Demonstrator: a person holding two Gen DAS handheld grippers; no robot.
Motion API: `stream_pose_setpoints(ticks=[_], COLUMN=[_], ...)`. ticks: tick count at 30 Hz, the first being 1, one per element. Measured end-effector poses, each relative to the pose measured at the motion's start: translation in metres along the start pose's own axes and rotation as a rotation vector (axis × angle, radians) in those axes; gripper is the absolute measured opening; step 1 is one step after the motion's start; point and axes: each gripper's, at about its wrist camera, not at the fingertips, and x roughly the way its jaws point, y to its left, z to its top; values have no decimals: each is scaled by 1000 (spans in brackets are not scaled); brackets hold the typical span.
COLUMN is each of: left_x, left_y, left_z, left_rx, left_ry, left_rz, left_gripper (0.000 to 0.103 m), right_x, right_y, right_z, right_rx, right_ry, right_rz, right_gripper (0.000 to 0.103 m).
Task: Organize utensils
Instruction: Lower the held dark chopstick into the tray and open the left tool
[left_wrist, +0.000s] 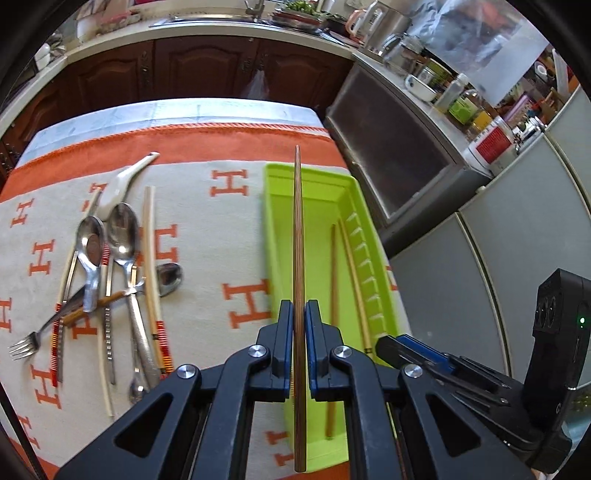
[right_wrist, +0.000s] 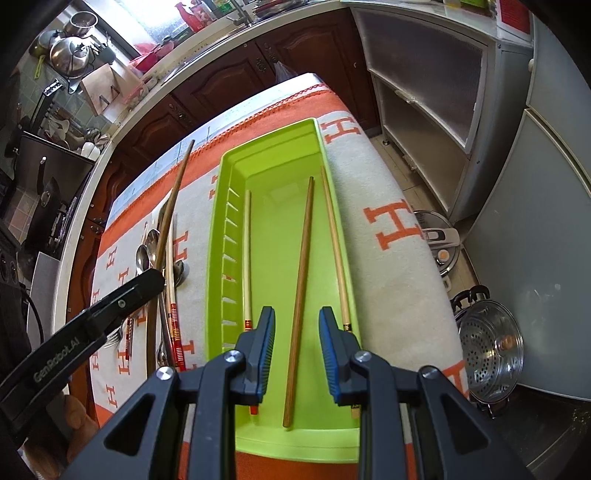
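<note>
Three chopsticks (right_wrist: 301, 280) lie in the lime-green plastic tray (right_wrist: 218, 236); left gripper (left_wrist: 299, 314) pinches a dark wooden chopstick (left_wrist: 298, 229), right gripper (right_wrist: 297, 325) spread.

**Two wrist views, steeply down on the table**

The left wrist camera looks along its gripper (left_wrist: 297, 325) toward 12 o'clock, close above the cloth (left_wrist: 207, 236). The right looks into the green tray (right_wrist: 218, 206). Both share the tray, cloth and brown chopstick (left_wrist: 298, 258).

Left gripper (left_wrist: 299, 314) clamped shut; right gripper (right_wrist: 297, 325) spread, pointing down.
</note>
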Motion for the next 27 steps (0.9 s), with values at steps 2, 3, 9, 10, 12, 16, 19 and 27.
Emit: stream_pose_setpoints(ticks=[2, 3, 9, 10, 12, 16, 19, 27], left_x=[7, 9, 10, 8, 3, -11, -22, -49], left_y=[-4, -7, -11, -9, -5, 4, 9, 44], left_z=[-2, -2, -8, -8, -8, -10, -14, -21], left_rx=[16, 23, 55, 56, 53, 52, 72, 22], left_ry=[15, 28, 38, 35, 30, 3, -26, -1], left_rz=[0, 0, 30, 36, 45, 75, 111, 202], left_gripper=[5, 7, 34, 36, 39, 54, 55, 55], right_x=[-3, -4, -10, -11, -12, -11, -11, -9], right_y=[-2, -3, -5, -4, -3, 3, 14, 53], right_z=[1, 1, -1, -1, -2, -3, -3, -8], right_rx=[3, 5, 7, 5, 1, -16, -48, -144], right_ry=[-4, -6, -8, -7, -5, 4, 11, 28], right_rz=[-7, -9, -22, -25, -26, -27, -26, -6], right_gripper=[24, 24, 24, 24, 24, 24, 24, 24])
